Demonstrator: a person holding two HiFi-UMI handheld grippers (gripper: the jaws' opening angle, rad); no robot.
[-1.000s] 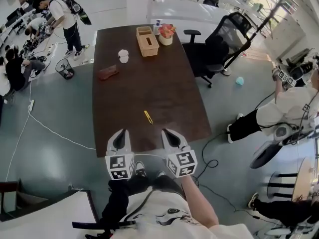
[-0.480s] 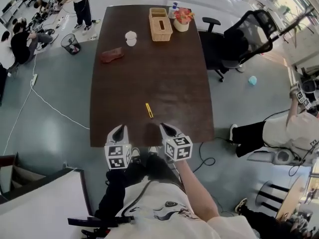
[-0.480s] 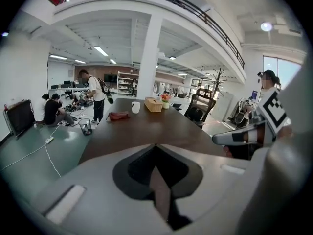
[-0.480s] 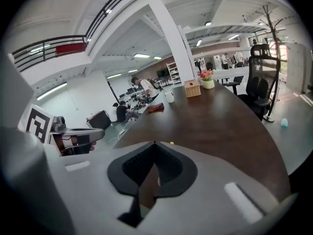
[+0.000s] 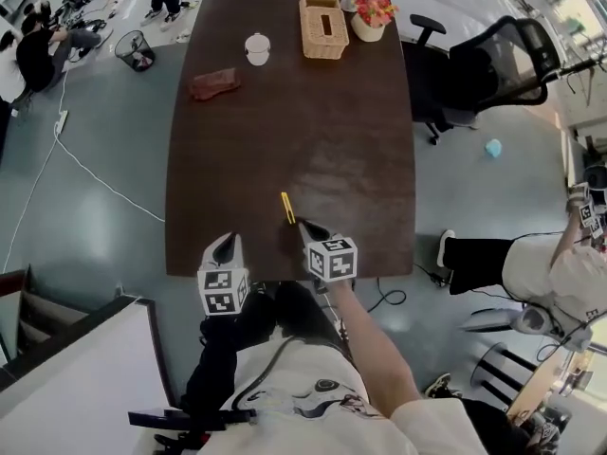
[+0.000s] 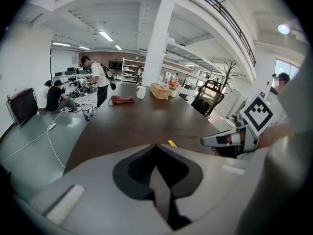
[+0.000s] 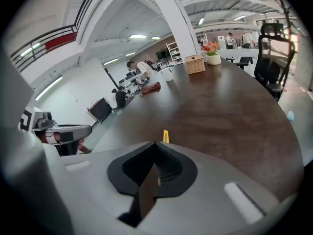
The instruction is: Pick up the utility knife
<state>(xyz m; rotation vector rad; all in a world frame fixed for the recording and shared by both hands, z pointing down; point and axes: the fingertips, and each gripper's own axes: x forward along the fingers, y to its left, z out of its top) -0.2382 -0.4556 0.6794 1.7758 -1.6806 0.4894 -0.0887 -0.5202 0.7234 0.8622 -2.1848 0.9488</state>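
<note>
The utility knife is a slim yellow bar lying on the dark brown table near its front edge. My right gripper is shut and empty, its tip over the table just short of the knife's near end. In the right gripper view the knife shows right beyond the shut gripper tip. My left gripper is shut and empty at the table's front edge, left of the knife. In the left gripper view the knife lies ahead to the right of my left gripper, with the right gripper beside it.
At the table's far end stand a wicker box, a flower pot and a white cup, with a reddish cloth nearer left. A black office chair stands right of the table. A cable crosses the floor at left.
My right gripper has moved forward over the table edge, close to the knife. The left gripper has stayed at the front edge. The head camera now looks further down the table.
</note>
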